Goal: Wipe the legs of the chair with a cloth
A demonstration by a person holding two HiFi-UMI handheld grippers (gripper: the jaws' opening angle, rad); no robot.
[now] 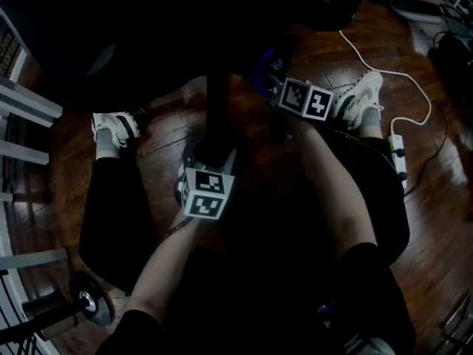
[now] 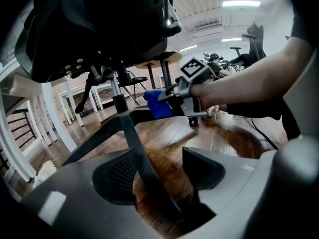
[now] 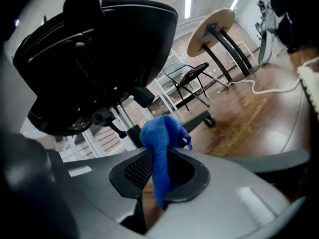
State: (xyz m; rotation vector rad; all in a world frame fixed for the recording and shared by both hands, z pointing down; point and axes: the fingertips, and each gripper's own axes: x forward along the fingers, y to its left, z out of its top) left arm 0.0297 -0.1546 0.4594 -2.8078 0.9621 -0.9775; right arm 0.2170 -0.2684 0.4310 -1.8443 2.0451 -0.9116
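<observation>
1 chair leg (image 2: 130,133) lies between the left gripper's (image 2: 159,159) spread jaws. Farther off, the right gripper (image 3: 167,169) pinches the blue cloth (image 3: 159,133); most wiping seems left

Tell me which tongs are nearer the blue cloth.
Right. The right tongs grip the blue cloth between their jaws. The left tongs are apart from it, open, with a chair leg passing between their jaws.
</observation>
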